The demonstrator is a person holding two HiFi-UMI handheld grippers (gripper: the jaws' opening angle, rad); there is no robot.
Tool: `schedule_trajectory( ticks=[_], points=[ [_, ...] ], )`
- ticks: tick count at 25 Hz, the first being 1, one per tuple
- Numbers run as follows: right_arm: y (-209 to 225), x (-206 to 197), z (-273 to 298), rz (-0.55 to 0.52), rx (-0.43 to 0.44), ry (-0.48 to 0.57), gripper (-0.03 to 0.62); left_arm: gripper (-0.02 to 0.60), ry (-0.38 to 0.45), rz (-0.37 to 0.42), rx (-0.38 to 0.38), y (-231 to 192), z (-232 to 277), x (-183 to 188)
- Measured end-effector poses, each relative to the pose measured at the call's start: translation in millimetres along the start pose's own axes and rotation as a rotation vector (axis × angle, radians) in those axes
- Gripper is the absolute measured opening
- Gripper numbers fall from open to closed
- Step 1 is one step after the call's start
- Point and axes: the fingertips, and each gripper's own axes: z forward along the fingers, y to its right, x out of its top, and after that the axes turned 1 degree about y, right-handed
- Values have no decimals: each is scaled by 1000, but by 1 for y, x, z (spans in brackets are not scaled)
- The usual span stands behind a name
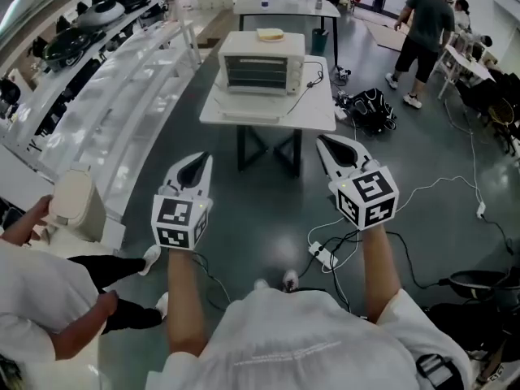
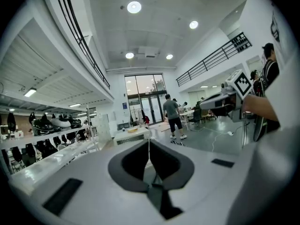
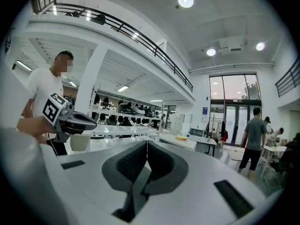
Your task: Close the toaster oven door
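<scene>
The white toaster oven (image 1: 262, 62) stands on a small white table (image 1: 317, 116) far ahead of me, with a piece of bread (image 1: 270, 34) on its top. Its door (image 1: 252, 108) seems to lie folded down flat in front of it. Both grippers hang in the air well short of the table, pointing toward it. My left gripper (image 1: 203, 159) (image 2: 149, 142) is shut with nothing between its jaws. My right gripper (image 1: 325, 140) (image 3: 147, 143) is also shut and empty. In the left gripper view the oven (image 2: 132, 135) shows small and distant.
A power strip (image 1: 323, 256) and cables lie on the floor between me and the table. A black bag (image 1: 370, 108) sits right of the table. Long white shelves (image 1: 106, 80) run along the left. One person (image 1: 424, 31) stands at the back right, another (image 1: 49, 299) sits at my left.
</scene>
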Motion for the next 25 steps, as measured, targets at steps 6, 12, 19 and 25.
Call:
schedule_trajectory(
  ticks=[6, 12, 19, 25],
  points=[
    [9, -5, 4, 17, 6, -5, 15, 20, -14, -10, -6, 5, 9, -5],
    [26, -13, 12, 17, 18, -13, 15, 20, -28, -22, 2, 9, 27, -9],
    [53, -29, 28, 6, 57, -25, 15, 20, -41, -27, 36, 14, 53, -12],
    [82, -40, 59, 16, 71, -34, 15, 20, -46, -38, 71, -2, 88, -15]
  ],
)
